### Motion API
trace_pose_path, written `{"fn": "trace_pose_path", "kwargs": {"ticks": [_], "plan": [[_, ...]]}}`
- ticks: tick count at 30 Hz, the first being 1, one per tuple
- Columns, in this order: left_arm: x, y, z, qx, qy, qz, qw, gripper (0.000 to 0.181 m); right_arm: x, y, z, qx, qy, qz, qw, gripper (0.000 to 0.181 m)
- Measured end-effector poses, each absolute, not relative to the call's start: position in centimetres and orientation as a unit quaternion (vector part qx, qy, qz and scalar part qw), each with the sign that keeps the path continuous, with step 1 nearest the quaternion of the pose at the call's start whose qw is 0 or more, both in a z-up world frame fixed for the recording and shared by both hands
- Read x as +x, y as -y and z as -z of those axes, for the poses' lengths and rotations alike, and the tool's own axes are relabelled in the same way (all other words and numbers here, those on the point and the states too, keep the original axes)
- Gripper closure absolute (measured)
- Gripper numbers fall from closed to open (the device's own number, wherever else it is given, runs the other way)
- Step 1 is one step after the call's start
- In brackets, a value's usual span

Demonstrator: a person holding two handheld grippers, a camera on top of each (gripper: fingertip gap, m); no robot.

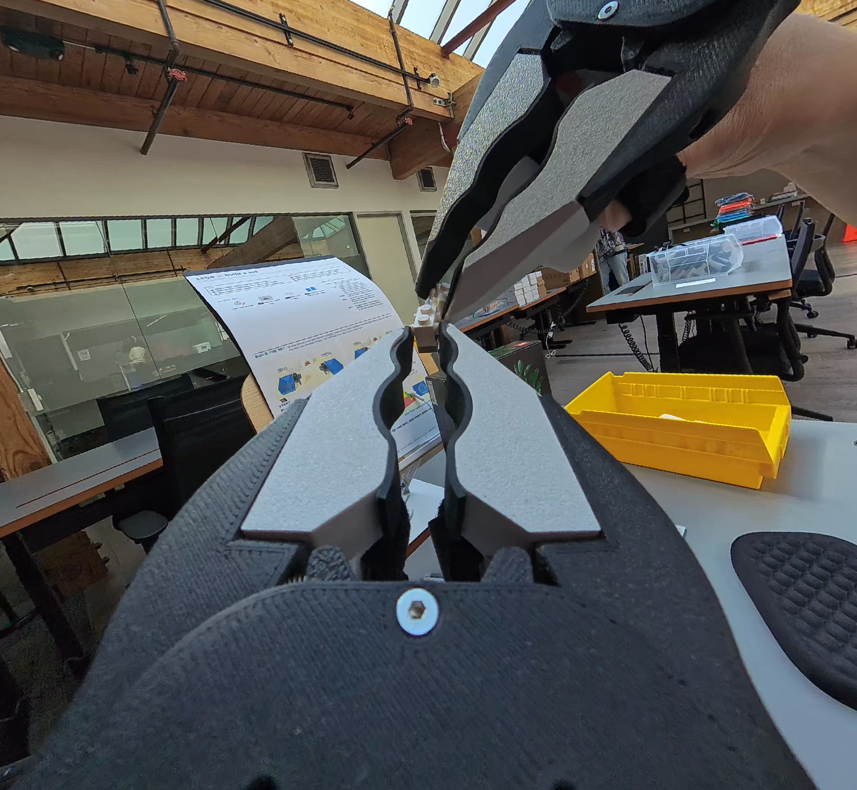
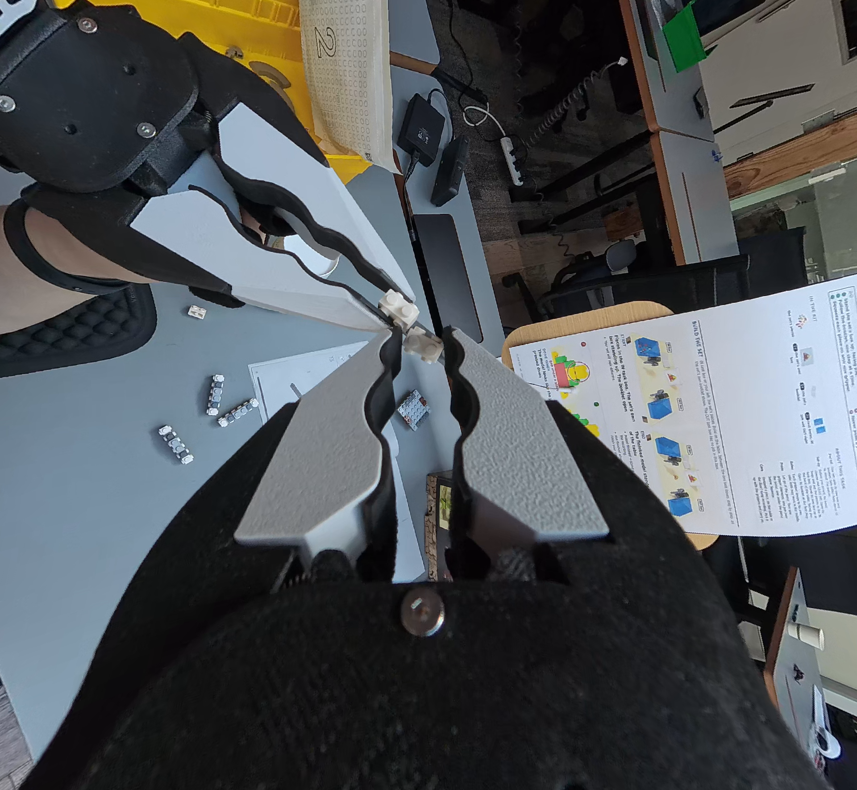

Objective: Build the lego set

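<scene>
My left gripper [image 1: 425,335] is shut on a small white brick [image 1: 425,327], held in the air above the table. My right gripper [image 2: 421,343] is shut on a second small white brick [image 2: 423,348]. The two grippers meet tip to tip, and the two bricks touch or nearly touch. In the left wrist view the right gripper [image 1: 436,299] comes down from the upper right. In the right wrist view the left gripper [image 2: 398,314] comes in from the upper left with its brick [image 2: 396,307]. Whether the bricks are joined is hidden by the fingertips.
A yellow bin [image 1: 681,424] stands on the grey table [image 2: 92,512]. Several small white and grey pieces [image 2: 215,396] and a grey studded plate [image 2: 414,409] lie below. A printed instruction sheet [image 2: 695,410] stands ahead. A white numbered bag [image 2: 343,48] leans in the bin. A black pad [image 1: 807,605] lies nearby.
</scene>
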State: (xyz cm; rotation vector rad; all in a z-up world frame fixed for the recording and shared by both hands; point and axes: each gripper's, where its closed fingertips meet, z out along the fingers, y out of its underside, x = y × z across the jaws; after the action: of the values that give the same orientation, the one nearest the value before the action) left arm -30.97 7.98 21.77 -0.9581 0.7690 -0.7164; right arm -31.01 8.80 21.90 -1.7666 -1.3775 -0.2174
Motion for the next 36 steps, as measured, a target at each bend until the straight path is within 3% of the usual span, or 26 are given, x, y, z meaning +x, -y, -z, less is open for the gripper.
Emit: {"fn": "trace_pose_path", "kwargs": {"ticks": [12, 22, 36], "plan": [[-30.6, -6.6, -22.1, -0.403, -0.375, 0.33, 0.767, 0.173, -30.8, -7.4, -22.3, -0.734, 0.55, -0.013, 0.398, 0.165], [-30.0, -6.4, -21.8, -0.406, -0.386, 0.326, 0.762, 0.173, -30.1, -7.4, -21.9, -0.766, 0.533, 0.004, 0.359, 0.164], [-31.4, -6.1, -22.6, -0.405, -0.356, 0.436, 0.72, 0.173, -31.6, -7.2, -22.7, -0.82, 0.485, -0.049, 0.301, 0.164]]}}
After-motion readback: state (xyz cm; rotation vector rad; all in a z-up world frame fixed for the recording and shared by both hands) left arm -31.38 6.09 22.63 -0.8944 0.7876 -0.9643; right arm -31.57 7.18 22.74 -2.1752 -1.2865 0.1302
